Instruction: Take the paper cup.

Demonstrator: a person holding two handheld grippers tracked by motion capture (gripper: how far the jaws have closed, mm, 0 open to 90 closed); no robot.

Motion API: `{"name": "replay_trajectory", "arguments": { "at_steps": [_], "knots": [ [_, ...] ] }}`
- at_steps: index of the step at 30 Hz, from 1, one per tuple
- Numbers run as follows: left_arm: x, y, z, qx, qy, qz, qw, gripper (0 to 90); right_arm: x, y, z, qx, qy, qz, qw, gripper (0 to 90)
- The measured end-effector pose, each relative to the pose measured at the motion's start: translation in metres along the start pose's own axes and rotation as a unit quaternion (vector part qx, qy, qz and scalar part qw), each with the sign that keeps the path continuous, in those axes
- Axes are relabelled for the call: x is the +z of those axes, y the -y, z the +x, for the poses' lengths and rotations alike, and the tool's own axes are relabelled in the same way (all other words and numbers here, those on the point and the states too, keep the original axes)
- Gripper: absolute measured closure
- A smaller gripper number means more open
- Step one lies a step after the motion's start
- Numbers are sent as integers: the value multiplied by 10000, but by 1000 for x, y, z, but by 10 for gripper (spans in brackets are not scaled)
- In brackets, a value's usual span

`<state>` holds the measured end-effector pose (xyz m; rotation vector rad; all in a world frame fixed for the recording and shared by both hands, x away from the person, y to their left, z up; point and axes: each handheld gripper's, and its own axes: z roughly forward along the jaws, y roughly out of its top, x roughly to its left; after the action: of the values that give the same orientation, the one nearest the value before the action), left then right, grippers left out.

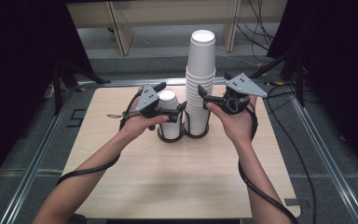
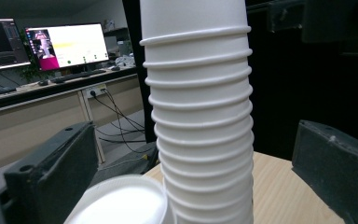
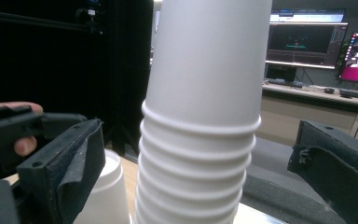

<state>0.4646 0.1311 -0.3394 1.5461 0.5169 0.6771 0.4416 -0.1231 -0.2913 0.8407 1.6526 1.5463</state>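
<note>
Both tongs stand with jaws apart on either side of the tall stack of white paper cups (image 1: pixel 200 79). Left tongs (image 1: pixel 182 106) are held by the person's left hand (image 1: pixel 137 122); in the left gripper view the stack (image 2: pixel 200 116) stands between the two black jaws with clear gaps on both sides, nothing clamped. Right tongs (image 1: pixel 202 97) are held by the right hand (image 1: pixel 235 122); in the right gripper view the stack (image 3: pixel 205 116) likewise stands between spread jaws, untouched.

Largest item: the light wooden tabletop (image 1: pixel 168 177), which carries everything. On it, near the far middle, sits a dark two-ring cup holder (image 1: pixel 184 135). Its right ring contains the tall stack, many nested cups with rims showing as close ridges and one cup seated higher on top. Its left ring contains a single short white cup (image 1: pixel 168 114), upright, its mouth open upward, just beside the stack. Whether that cup holds others nested within cannot be told.
</note>
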Motion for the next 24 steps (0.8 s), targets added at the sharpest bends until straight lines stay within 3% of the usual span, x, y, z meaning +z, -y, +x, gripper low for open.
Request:
{"name": "replay_trajectory", "arguments": {
  "at_steps": [9, 18, 24],
  "knots": [
    [27, -13, -2, -35, 5, -28, 10000, 23, 28, -28, -6, -65, -81, 60, 9999, 36],
    [48, -19, -1, -51, -15, 31, 10000, 33, 50, -43, -9, -62, -42, 173, 9998, 41],
    [57, -22, -2, -41, -11, 42, 10000, 56, 59, -48, -11, -102, -91, 215, 9997, 125]
  ]
}}
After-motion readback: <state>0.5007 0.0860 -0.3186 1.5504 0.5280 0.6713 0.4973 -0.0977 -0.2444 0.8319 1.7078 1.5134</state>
